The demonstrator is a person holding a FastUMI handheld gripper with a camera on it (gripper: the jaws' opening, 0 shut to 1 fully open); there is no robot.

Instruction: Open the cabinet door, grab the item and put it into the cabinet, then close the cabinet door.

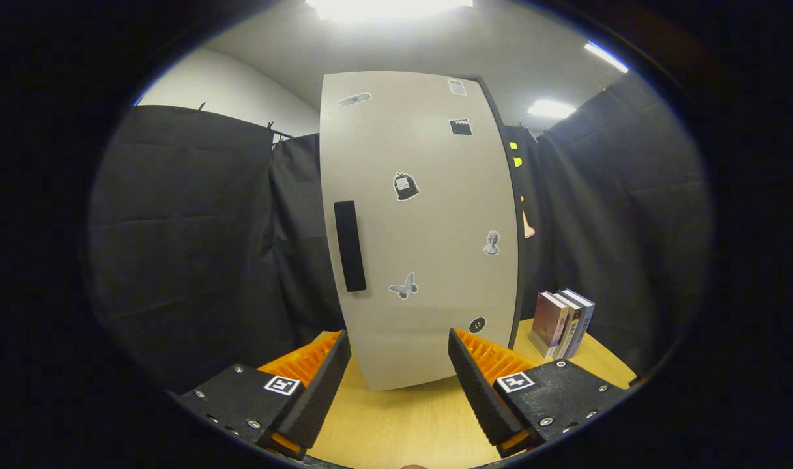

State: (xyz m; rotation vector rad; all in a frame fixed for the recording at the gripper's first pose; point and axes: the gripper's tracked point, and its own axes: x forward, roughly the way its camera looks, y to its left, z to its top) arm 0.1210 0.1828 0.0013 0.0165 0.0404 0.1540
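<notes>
A tall pale cabinet (429,228) stands on the wooden table just ahead of my fingers, its door shut and dotted with small stickers. A black vertical handle (350,245) sits near the door's left edge, above my left finger. A few upright books (561,323) stand on the table to the right of the cabinet, beyond my right finger. My gripper (399,348) is open, its fingers wide apart with nothing between them, pointing at the lower part of the door.
The wooden table (403,423) runs under my fingers up to the cabinet's base. Black cloth walls close in on the left, behind and to the right. An orange object (528,225) peeks out behind the cabinet's right edge.
</notes>
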